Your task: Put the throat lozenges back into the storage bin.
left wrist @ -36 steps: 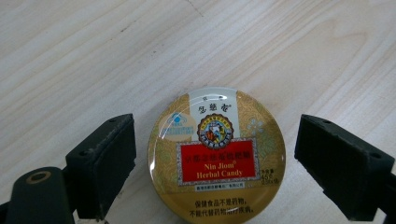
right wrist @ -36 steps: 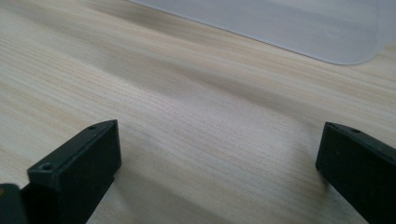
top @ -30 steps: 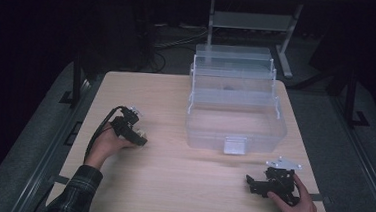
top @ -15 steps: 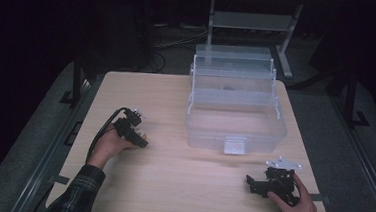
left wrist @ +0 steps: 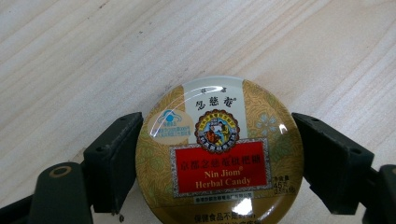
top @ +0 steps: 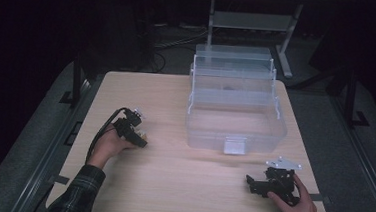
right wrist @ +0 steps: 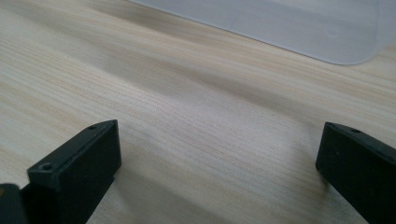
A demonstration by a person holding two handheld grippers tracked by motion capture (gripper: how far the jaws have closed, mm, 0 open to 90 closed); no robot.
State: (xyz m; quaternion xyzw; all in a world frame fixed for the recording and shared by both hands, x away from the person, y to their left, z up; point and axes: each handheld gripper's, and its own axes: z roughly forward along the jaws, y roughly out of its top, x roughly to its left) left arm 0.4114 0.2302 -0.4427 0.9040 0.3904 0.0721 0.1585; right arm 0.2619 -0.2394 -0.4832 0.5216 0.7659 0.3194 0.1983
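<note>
A round gold candy tin (left wrist: 219, 154) with a red label lies flat on the wooden table (top: 170, 185). My left gripper (left wrist: 217, 140) straddles it, and both black jaws press against its left and right sides. From the high view, the left gripper (top: 141, 140) sits at the table's left side, with a sliver of the tin (top: 142, 133) showing at its tip. My right gripper (top: 249, 183) rests near the front right edge. In its own view the right gripper (right wrist: 219, 149) stands open over bare wood.
A clear plastic storage box (top: 235, 114) with a stepped lid part stands at the back right of the table; its pale base (right wrist: 303, 28) shows ahead of the right gripper. A metal stand (top: 252, 20) is on the dark floor behind the table.
The left hand has turned its gripper slightly and settled it on the tin. The right gripper has not moved.
</note>
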